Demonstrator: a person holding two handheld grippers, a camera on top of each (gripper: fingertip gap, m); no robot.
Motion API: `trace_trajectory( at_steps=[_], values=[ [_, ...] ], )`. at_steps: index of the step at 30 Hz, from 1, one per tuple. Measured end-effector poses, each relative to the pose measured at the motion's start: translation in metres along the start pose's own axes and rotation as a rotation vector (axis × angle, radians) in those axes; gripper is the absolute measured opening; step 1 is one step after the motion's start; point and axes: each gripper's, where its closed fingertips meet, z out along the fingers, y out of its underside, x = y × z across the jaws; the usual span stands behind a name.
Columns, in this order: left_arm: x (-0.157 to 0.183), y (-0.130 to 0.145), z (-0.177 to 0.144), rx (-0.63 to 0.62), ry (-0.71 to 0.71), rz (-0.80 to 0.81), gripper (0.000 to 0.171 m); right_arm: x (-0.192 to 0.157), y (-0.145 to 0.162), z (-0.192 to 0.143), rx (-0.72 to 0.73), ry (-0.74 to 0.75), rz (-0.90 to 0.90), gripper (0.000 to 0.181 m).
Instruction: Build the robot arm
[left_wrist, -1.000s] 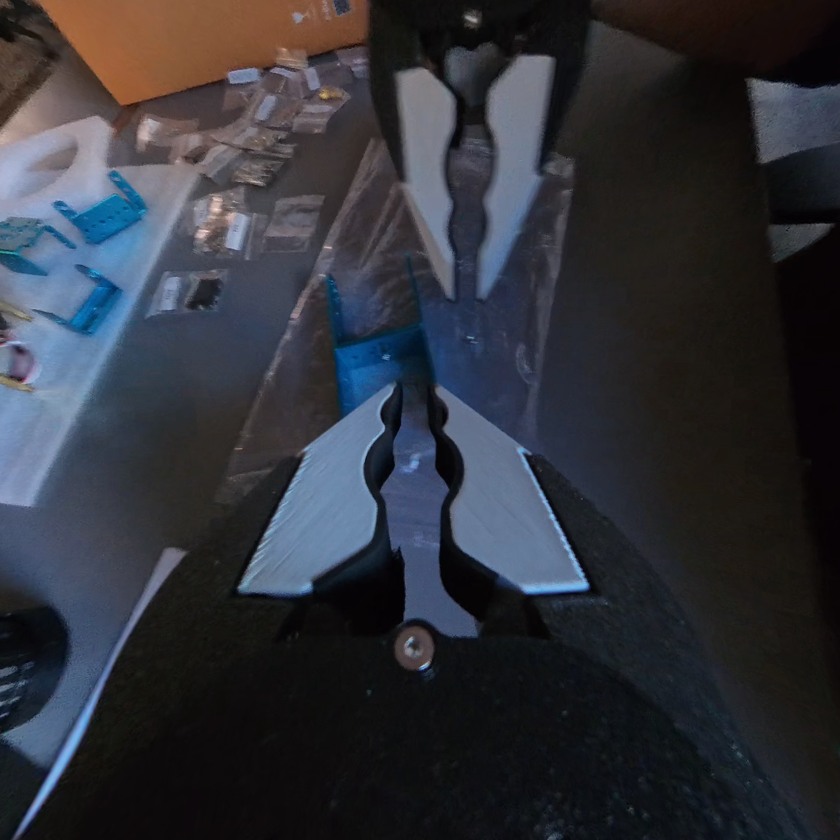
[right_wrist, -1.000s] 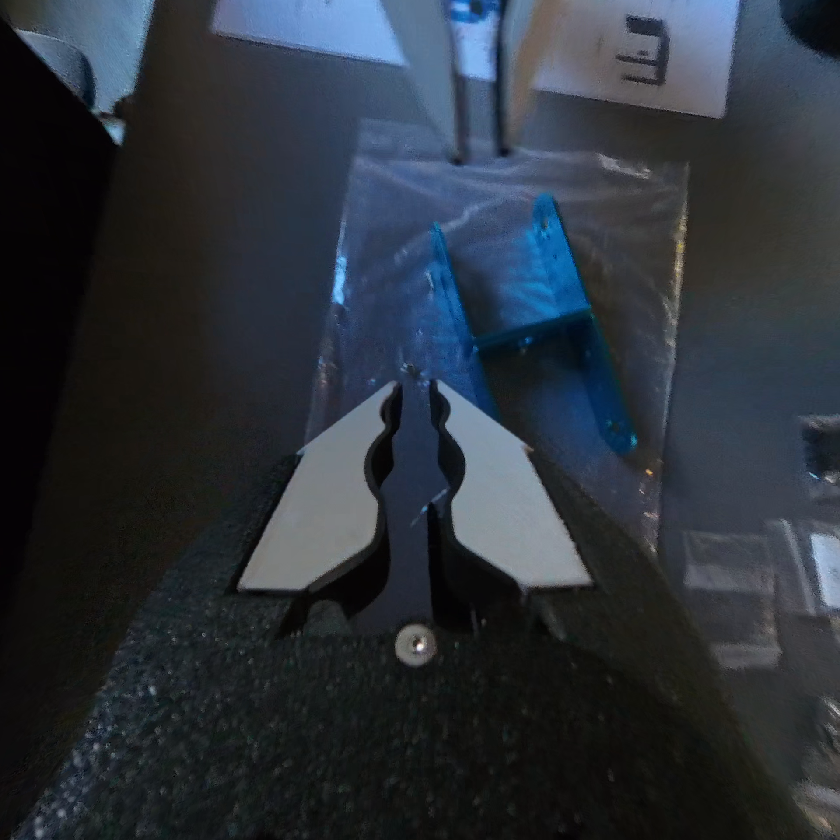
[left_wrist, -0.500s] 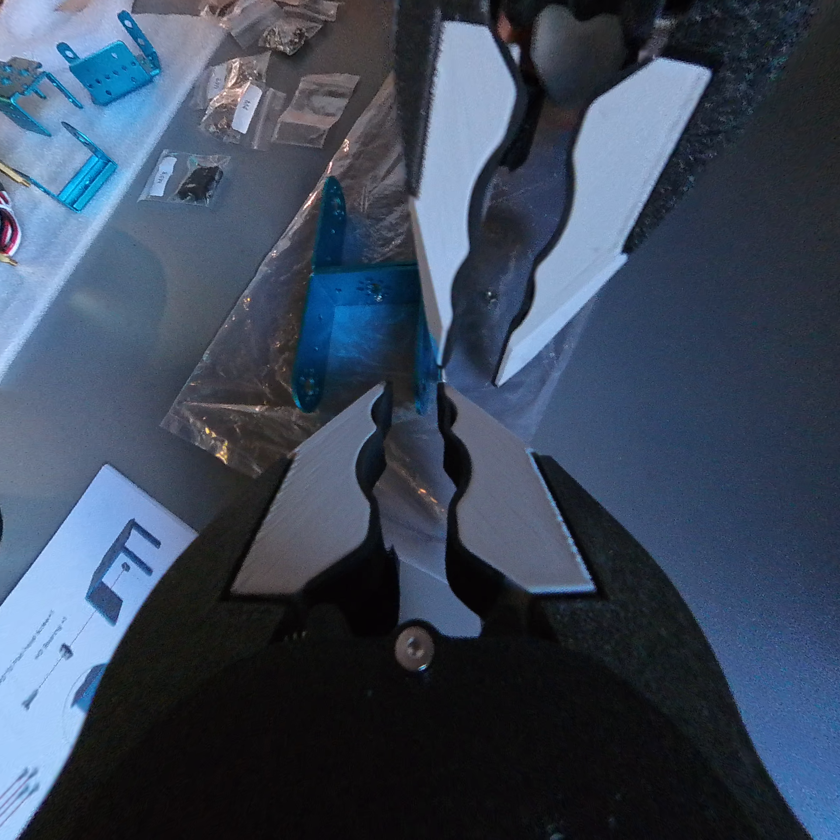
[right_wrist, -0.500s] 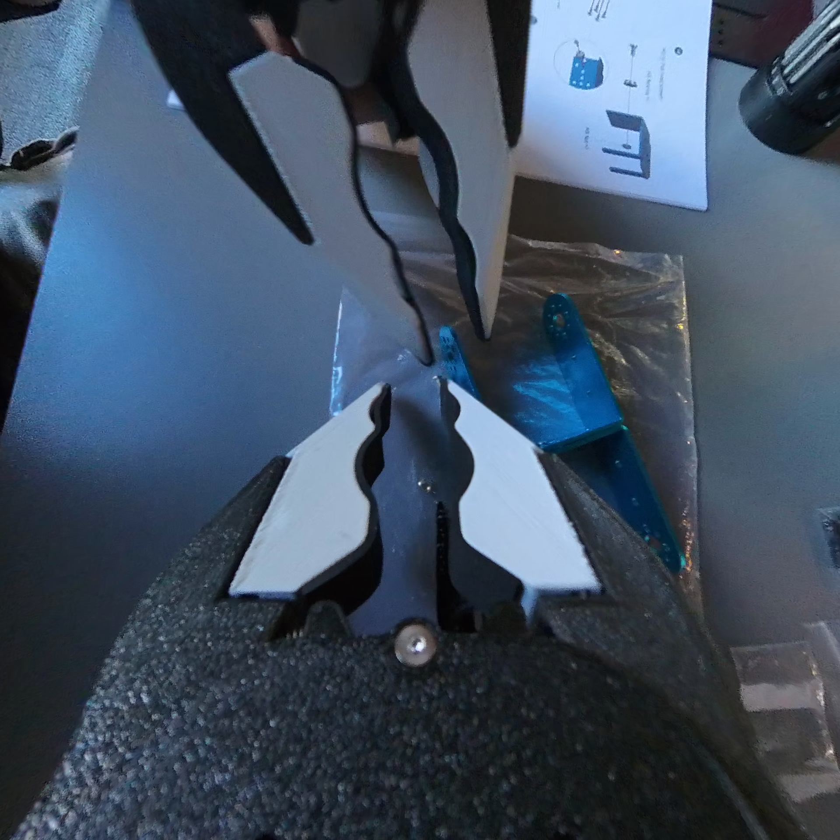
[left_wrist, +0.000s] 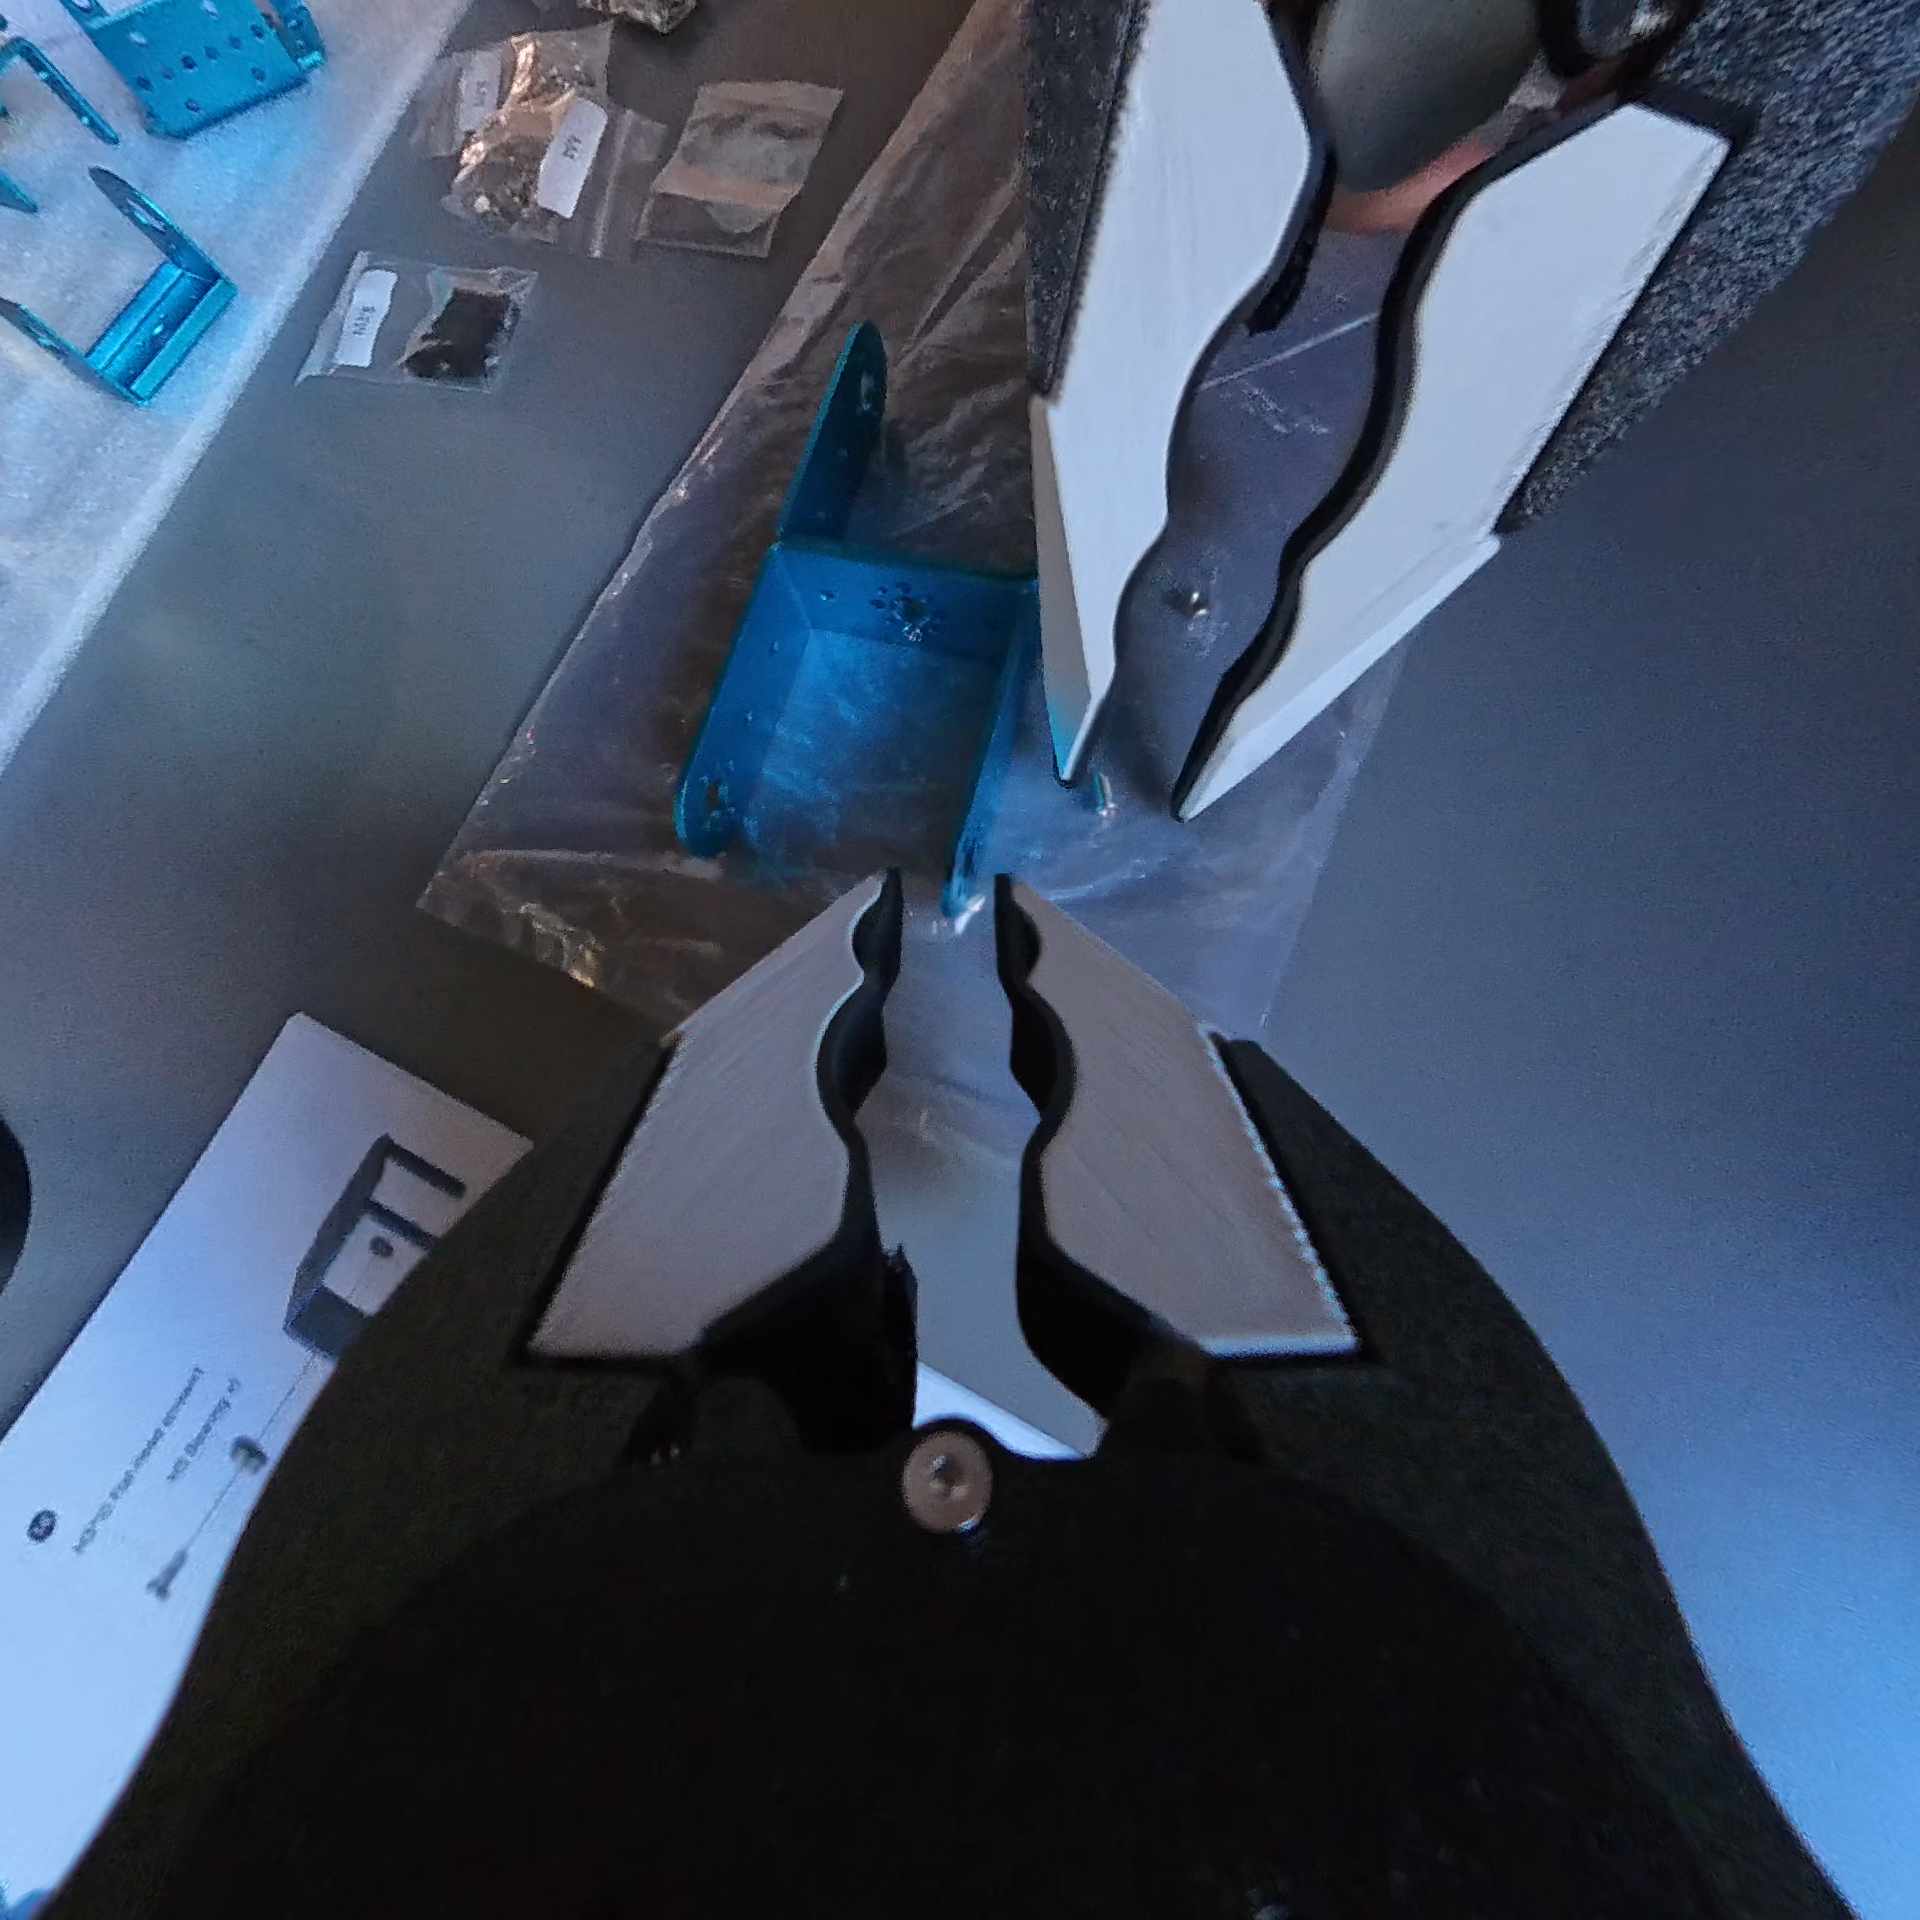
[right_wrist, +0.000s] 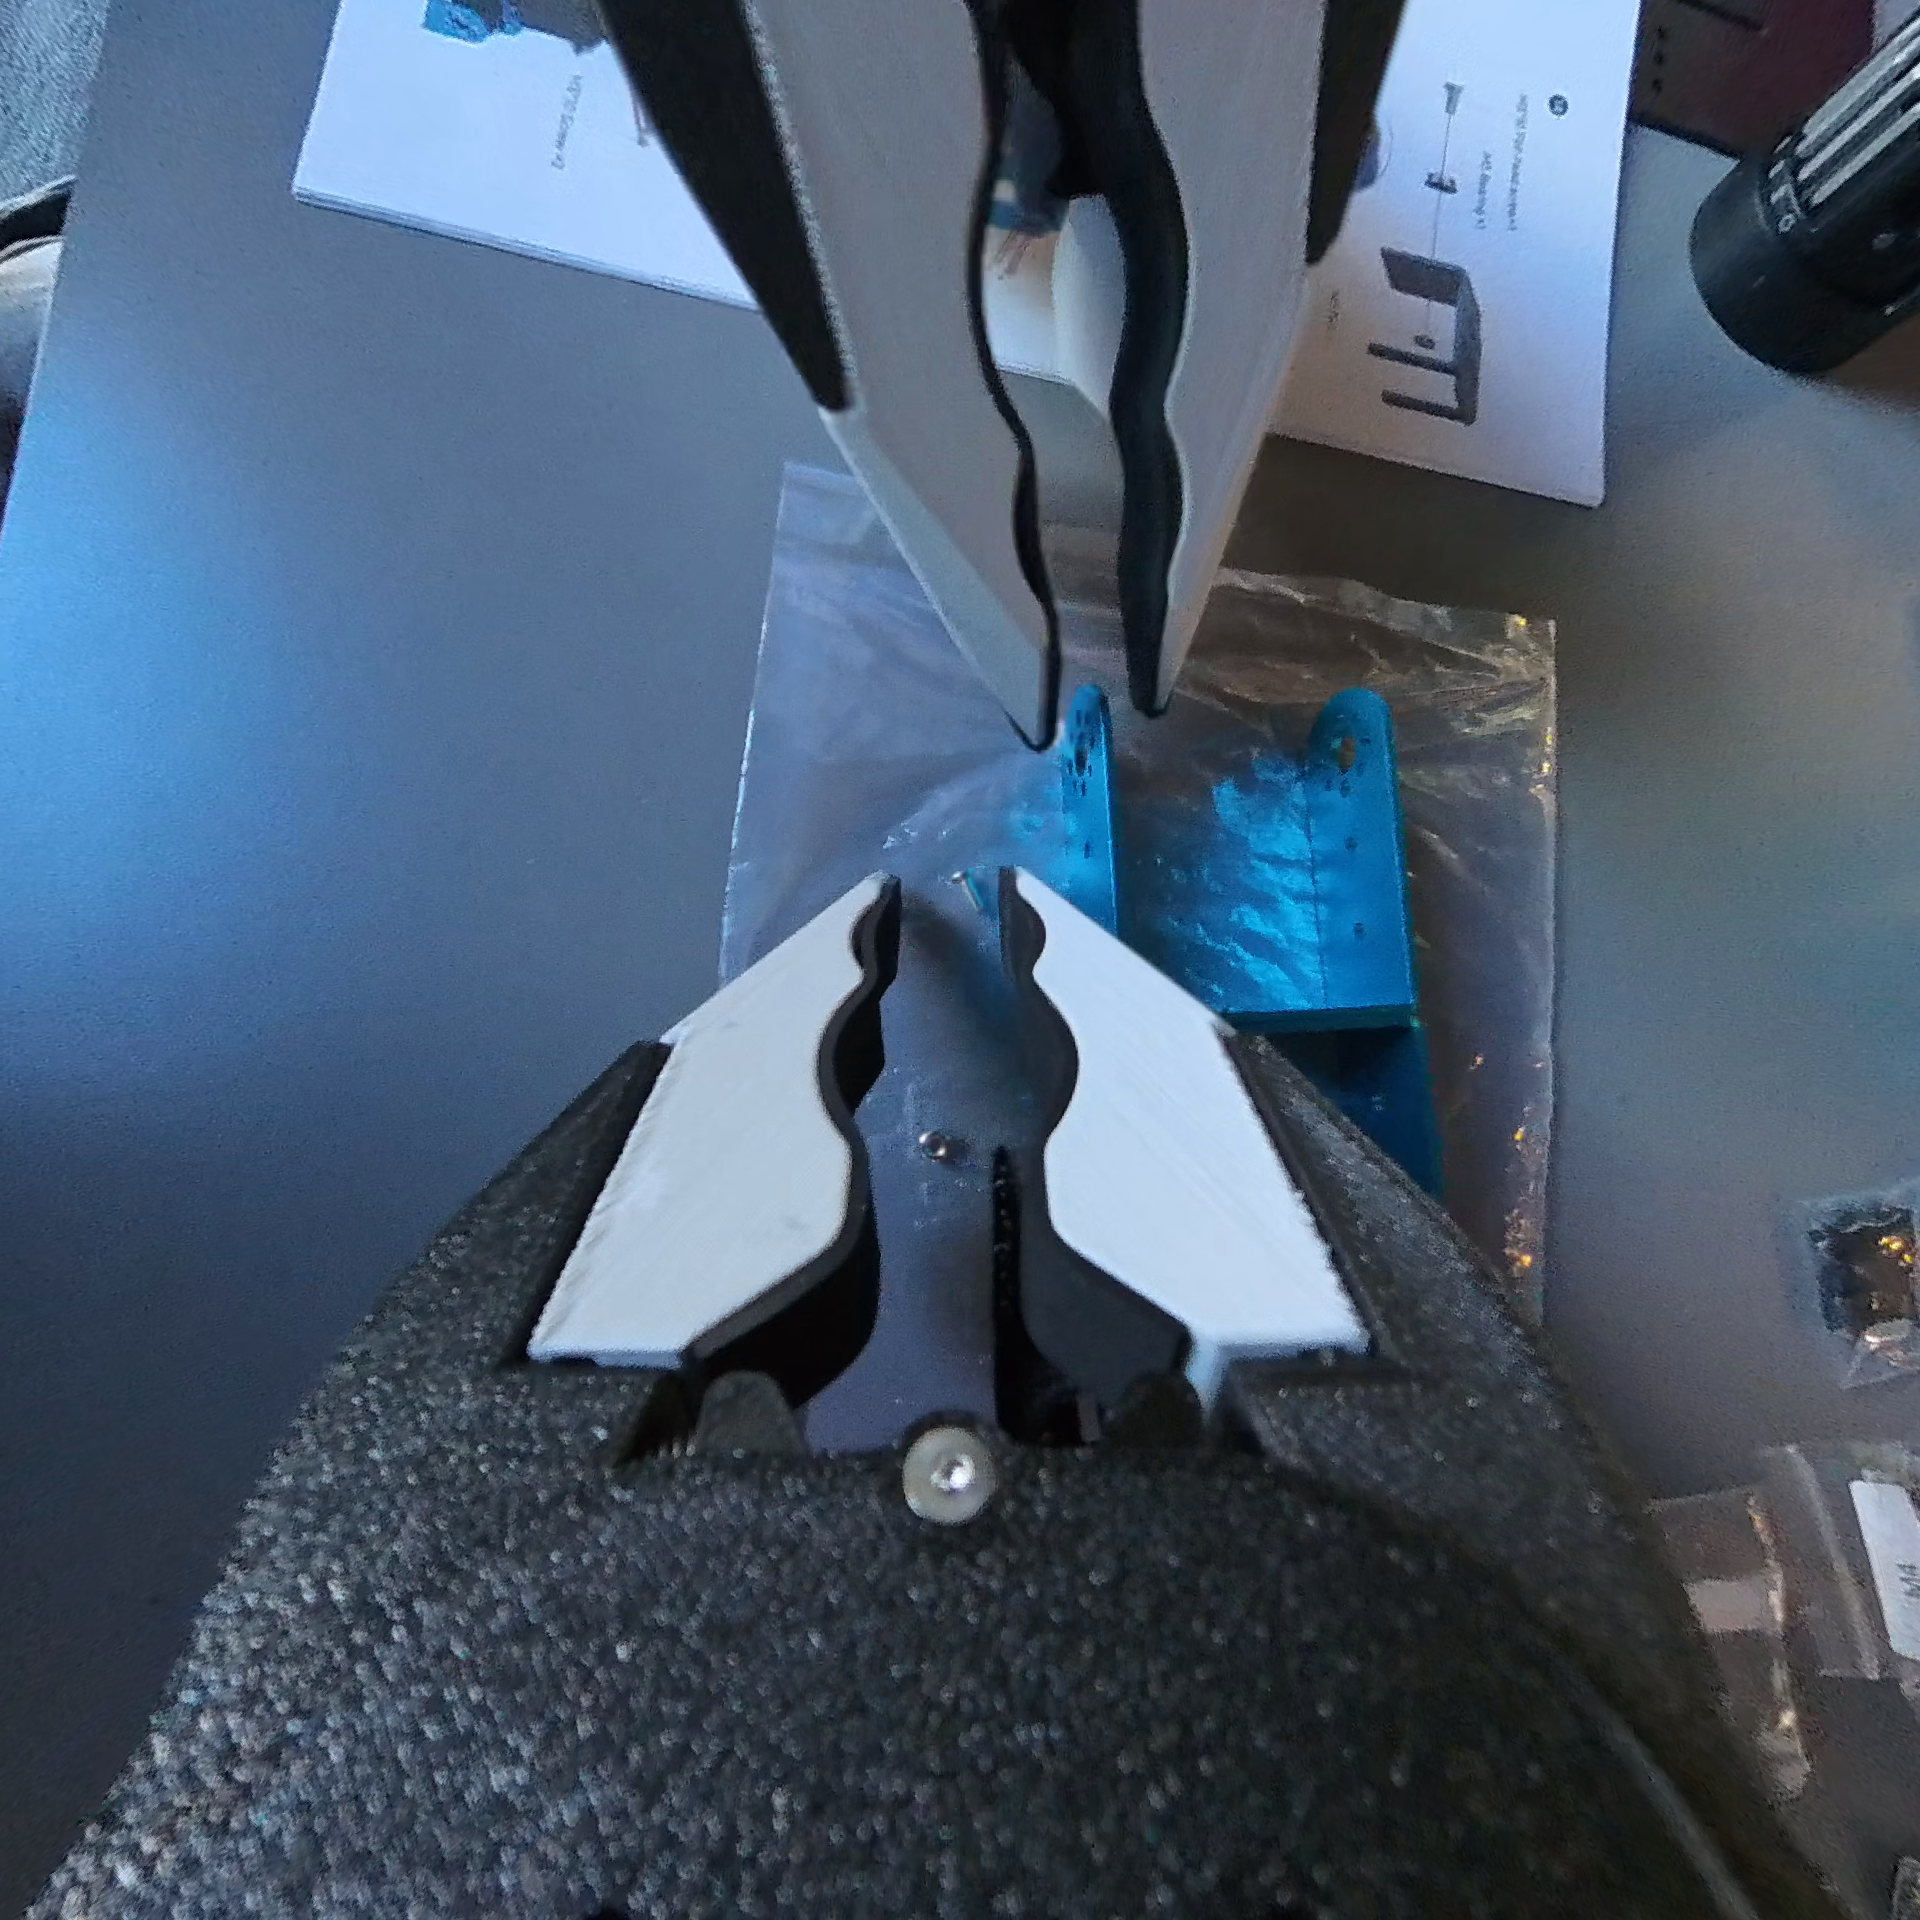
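A blue U-shaped metal bracket lies inside a clear plastic bag on the grey table. My left gripper is narrowly open, and the end of one bracket arm sits between its fingertips through the bag. My right gripper faces it from the far side, narrowly open, with its tips down on the bag beside the bracket. In the right wrist view the right gripper has a small loose screw at its tips. There the left gripper straddles the arm of the bracket in the bag.
A printed instruction sheet lies near me on the left and also shows in the right wrist view. Small bags of hardware lie beyond, and one shows at the right edge. A white foam tray holds more blue brackets. A black cylinder stands at the far right.
Both grippers have moved in toward each other and down onto the bag. The left one now straddles a bracket arm. Both jaws have opened slightly wider.
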Motion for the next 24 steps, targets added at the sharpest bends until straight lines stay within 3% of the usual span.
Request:
trace_trajectory(
  at_steps=[6,14,19,24],
  values=[
    [0.001,-0.002,-0.024,0.078,-0.101,-0.011,0.018,-0.001,-0.001,0.004,-0.011,-0.046,0.031,0.017],
    [0.016,-0.002,-0.033,0.132,-0.161,0.0,0.018,-0.004,0.006,0.001,-0.005,-0.147,0.101,0.008],
    [0.02,-0.012,-0.041,0.243,-0.175,-0.048,0.017,-0.003,0.006,0.001,-0.01,-0.16,0.119,0.003],
    [0.015,-0.018,-0.044,0.253,-0.21,-0.118,0.017,0.0,0.002,-0.003,0.017,-0.149,0.143,0.002]
  ],
)
